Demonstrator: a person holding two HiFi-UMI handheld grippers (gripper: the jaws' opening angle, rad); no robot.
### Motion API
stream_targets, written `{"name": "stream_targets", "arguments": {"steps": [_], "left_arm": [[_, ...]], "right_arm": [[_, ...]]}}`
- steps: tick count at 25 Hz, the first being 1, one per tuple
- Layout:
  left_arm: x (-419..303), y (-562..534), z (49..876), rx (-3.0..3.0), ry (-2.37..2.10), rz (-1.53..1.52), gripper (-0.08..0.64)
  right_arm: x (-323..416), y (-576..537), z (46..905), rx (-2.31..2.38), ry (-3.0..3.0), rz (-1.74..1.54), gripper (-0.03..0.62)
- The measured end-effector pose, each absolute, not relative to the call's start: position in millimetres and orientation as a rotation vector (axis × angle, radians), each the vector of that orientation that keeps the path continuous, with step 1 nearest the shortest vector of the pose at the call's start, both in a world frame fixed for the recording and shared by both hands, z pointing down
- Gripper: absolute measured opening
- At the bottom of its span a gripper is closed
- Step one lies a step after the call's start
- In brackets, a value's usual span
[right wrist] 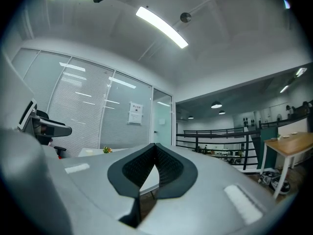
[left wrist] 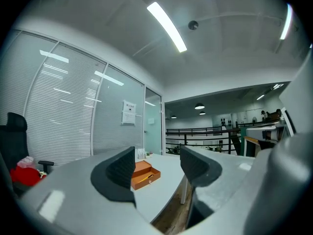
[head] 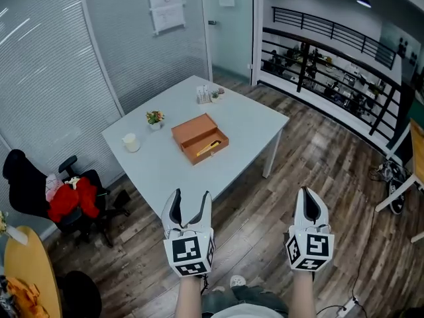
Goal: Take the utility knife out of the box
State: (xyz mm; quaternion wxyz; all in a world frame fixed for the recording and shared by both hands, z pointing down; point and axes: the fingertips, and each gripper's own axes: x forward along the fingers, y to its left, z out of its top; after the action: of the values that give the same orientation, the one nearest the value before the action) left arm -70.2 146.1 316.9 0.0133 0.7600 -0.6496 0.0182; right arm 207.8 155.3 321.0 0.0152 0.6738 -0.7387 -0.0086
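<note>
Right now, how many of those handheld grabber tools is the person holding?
2. The left gripper sits lower left in the head view, fingers apart and empty; the right gripper lower right, fingers together. No others show.

White notice sheet [head: 165, 6] on the glass wall [head: 59, 58] ahead of me, short dark heading across its top, too small to read, black-and-white square markers [head: 189, 252] on my left gripper [head: 191, 201] and right gripper [head: 309, 194], patterns only, no legible words or numbers

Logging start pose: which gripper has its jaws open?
The left gripper: its jaws stand apart with nothing between them, the orange box showing far beyond the gap. The right gripper has its jaws meeting at the tips.
</note>
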Motion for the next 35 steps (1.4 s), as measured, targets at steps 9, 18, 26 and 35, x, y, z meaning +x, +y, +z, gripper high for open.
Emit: {"name": "stream_targets", "arguments": {"steps": [9,18,26,35], "left_arm": [[-68.3,92.6,322.8,2.332,-2.047,0.088,0.276],[-78.9,27.0,339.2,2.300,-2.039,0.090,0.276],[-94.1,-60.5,345.5,2.310,-2.012,0.096,0.276],[-110.1,-158.5,345.6,2.333,-1.954,0.123,0.276]], "right_arm": [[217.3,95.0,329.4,2.086,-2.312,0.015,0.011],[209.9,28.4,342.1,2.069,-2.307,0.025,0.011],[197.0,-56.4,342.4,2.089,-2.292,0.025,0.011],[173.0,-149.0,333.8,2.083,-2.274,0.011,0.011]]}}
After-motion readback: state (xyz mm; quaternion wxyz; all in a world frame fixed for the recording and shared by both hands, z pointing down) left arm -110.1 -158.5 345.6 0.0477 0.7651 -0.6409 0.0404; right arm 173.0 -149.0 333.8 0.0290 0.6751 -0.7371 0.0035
